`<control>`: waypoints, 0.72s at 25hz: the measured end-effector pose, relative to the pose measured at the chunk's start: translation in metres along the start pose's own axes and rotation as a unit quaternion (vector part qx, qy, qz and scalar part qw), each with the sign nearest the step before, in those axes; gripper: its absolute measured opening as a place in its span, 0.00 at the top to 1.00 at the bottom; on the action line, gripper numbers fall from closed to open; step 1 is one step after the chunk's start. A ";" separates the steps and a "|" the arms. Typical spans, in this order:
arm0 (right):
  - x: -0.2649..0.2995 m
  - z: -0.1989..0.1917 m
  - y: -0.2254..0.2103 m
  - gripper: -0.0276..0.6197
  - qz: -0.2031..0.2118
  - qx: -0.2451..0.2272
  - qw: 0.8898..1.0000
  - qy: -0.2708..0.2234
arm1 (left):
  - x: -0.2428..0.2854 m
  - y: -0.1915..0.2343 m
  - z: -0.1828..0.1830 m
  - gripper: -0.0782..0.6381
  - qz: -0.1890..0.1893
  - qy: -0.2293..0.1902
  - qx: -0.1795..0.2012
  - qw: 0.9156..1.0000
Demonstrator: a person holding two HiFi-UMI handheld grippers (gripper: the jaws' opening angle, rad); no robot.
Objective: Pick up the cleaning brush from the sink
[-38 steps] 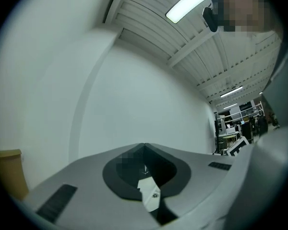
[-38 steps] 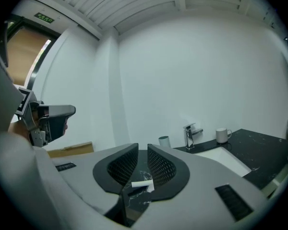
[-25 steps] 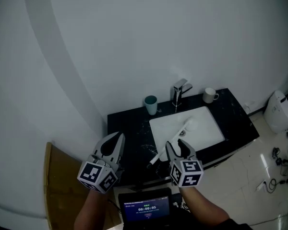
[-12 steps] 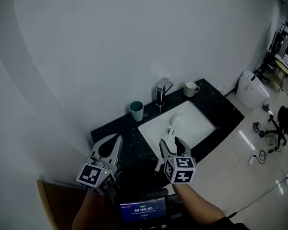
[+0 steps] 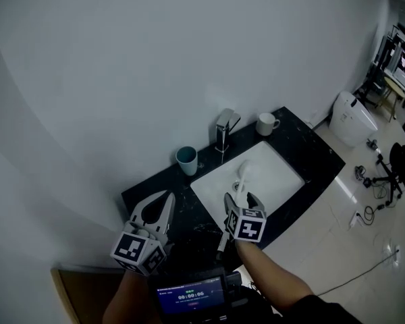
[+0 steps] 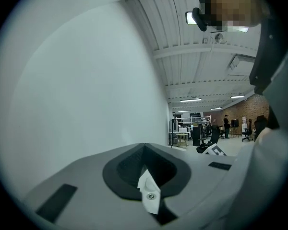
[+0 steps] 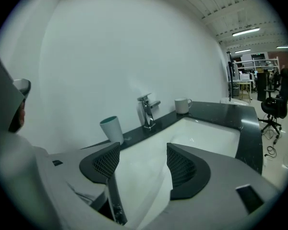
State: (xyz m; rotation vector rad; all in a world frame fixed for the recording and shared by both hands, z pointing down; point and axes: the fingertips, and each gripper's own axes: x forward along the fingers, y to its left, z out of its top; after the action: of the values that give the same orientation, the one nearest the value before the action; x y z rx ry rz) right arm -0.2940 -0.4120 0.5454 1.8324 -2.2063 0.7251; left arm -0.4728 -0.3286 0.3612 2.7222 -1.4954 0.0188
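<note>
Two grippers, both mine. Right gripper (image 5: 241,200): jaws spread wide and just been opening, nothing pinched. It hangs over the near rim of the sink (image 5: 283,181), tilted down into it. Cleaning brush (image 5: 242,175): white, lying in the white basin just beyond my right fingertips. Its long axis runs near to far, and the handle end points toward me, seemingly lined up with the gap between the jaws, untouched. Left gripper (image 5: 167,196): jaws pressed together, empty, over the black countertop (image 5: 310,150) left of the basin, the farther of the two from the brush. Far edge, left to right: teal cup (image 5: 186,160), faucet (image 5: 224,128), white mug (image 5: 266,123), all well apart from the brush. Nothing stands between the right jaws and the handle; white on white is the likely nuisance.
</note>
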 end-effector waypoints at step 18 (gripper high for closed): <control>0.147 -0.092 -0.085 0.62 -0.127 0.086 0.963 0.220 | 0.116 0.045 -0.116 0.88 0.036 0.125 -0.062 0.990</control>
State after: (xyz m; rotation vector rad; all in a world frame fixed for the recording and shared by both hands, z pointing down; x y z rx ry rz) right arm -0.2607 -0.5067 0.7106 1.7689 -1.6391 1.1650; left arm -0.4476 -0.4467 0.4815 2.4617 -1.4690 0.2508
